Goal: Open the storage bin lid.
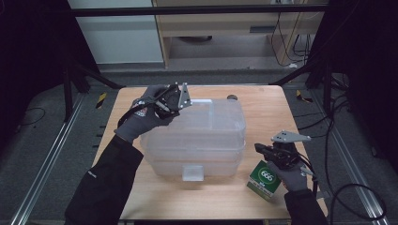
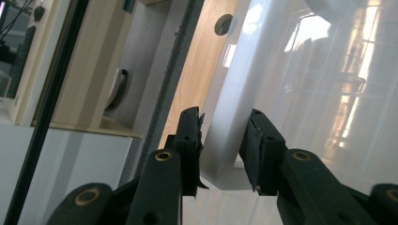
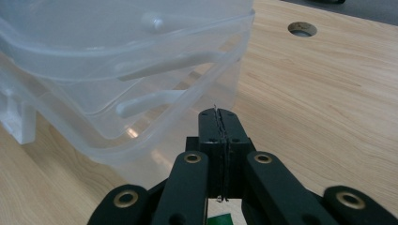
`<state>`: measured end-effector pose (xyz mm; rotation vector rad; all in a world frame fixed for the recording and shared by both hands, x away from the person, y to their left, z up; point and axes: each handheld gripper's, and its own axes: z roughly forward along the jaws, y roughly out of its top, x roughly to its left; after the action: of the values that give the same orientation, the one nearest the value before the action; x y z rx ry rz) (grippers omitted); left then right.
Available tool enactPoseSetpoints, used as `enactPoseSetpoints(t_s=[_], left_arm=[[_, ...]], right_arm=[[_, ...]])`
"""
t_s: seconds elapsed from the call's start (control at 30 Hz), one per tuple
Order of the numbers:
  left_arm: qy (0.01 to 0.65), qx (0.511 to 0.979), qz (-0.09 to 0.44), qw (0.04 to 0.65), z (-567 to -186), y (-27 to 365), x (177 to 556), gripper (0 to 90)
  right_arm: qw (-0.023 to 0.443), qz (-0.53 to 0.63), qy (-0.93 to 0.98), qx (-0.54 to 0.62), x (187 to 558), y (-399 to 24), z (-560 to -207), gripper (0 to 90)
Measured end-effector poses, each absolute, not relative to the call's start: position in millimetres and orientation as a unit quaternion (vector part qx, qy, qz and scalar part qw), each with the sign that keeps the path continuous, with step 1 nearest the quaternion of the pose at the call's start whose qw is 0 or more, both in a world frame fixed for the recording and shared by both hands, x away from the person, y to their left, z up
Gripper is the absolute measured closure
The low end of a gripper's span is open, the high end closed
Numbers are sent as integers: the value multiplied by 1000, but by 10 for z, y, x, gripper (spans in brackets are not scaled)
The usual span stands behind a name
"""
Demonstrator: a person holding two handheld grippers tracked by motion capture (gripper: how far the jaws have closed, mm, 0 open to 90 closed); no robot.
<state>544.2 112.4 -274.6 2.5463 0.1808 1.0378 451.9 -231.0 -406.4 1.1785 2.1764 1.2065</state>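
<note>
A clear plastic storage box (image 1: 206,136) with its lid on stands mid-table. My left gripper (image 1: 178,107) is at the box's far left corner, held in a gloved hand. In the left gripper view its jaws (image 2: 224,140) straddle a white latch piece (image 2: 225,126) at the lid's (image 2: 319,93) edge, with thin gaps at the pads, so it reads as open. My right gripper (image 1: 259,148) is to the right of the box (image 3: 117,93), low over the table. Its jaws (image 3: 219,117) are shut with nothing between them. A green carton (image 1: 264,179) marked 666 lies under that hand.
The wooden table (image 1: 263,112) has a round hole (image 1: 232,97) near its far edge, behind the box. A white front latch (image 1: 192,172) faces the person. Black frame bars and cables surround the table; bare wood lies to the right of the box.
</note>
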Motion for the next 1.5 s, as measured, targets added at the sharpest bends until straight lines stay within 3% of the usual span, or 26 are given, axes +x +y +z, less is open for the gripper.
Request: enactPoseSetpoints(t_s=[1.07,1.43,1.5], left_arm=[[96,906,350,218,-2714,1145,5619,664],[118,898,329,268,-2764,1371,5483,443],[133,891,321,292,-2735,1460,5449,442]], right_arm=[[162,502,757,384,4511,-2039,-3932,900],[158,497,761,386,4516,-2030,-3954,900],[158,496,761,386,4516,-2029,-3956,900]])
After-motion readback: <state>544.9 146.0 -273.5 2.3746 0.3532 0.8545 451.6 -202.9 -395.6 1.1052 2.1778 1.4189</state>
